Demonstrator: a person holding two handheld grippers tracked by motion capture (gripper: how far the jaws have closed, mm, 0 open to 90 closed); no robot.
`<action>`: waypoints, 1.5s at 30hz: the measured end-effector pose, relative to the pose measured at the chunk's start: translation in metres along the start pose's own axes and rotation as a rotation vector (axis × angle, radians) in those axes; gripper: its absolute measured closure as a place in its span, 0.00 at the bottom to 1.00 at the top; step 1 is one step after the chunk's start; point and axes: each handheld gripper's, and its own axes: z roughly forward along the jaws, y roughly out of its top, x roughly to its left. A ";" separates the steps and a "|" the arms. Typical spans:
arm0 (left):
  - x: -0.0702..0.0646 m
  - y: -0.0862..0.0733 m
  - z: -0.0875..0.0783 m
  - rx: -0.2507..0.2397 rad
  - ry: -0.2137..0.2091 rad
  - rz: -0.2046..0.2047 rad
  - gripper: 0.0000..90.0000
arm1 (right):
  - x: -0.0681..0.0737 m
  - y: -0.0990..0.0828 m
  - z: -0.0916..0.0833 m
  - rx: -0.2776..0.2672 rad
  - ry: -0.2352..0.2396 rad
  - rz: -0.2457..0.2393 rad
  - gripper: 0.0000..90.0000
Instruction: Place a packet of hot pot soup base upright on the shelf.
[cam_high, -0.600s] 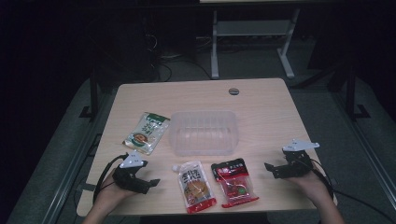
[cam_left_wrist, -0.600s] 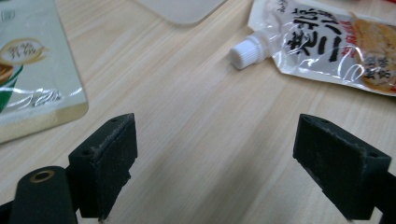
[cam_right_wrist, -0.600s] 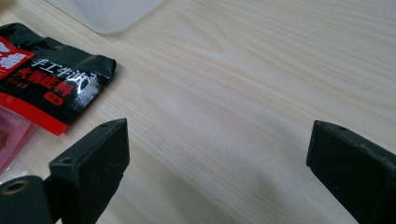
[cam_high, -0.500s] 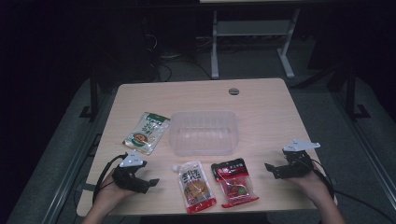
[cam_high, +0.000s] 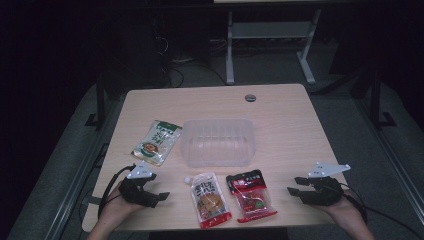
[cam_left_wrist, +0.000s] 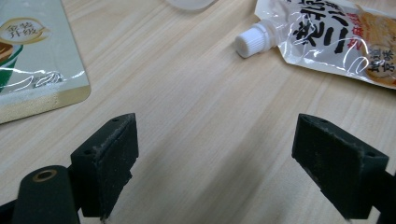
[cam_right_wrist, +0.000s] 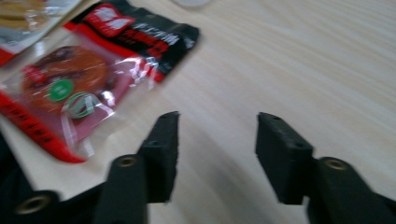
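both grippers sat low at the near edge of a pale wooden table (cam_high: 280, 107), each in a person's hand. left gripper (cam_high: 161, 196) lay near-left of the clear plastic tray (cam_high: 218, 142) at the table's middle, its jaws standing wide apart with only bare wood between them; in the left gripper view the white screw cap of a spouted pouch (cam_left_wrist: 327, 37) lay just beyond the jaws, not touching them. right gripper (cam_high: 294, 186) lay near-right of the tray, its jaws parted about halfway and holding nothing, bare wood between them too.

three packets lay flat around the tray. a green and white pouch (cam_high: 156, 142) lay just left of the tray, tilted. the spouted pouch lay on the tray's near side, close to the left gripper, cap pointing toward the tray. a red and black packet (cam_high: 250, 194) lay beside the spouted pouch, also on the tray's near side, between it and the right gripper; in the right gripper view it sat just beyond the jaws, apart from them. the tray held nothing.
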 end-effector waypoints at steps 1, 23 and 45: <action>-0.001 0.001 0.000 0.001 0.000 -0.002 0.16 | 0.002 -0.001 -0.002 -0.002 0.016 -0.002 0.67; -0.004 0.002 0.003 -0.007 -0.028 0.016 0.16 | 0.040 0.012 0.020 0.088 0.254 -0.181 1.00; -0.008 0.004 0.003 -0.001 -0.040 0.024 0.16 | 0.060 0.020 0.039 0.153 0.314 -0.228 1.00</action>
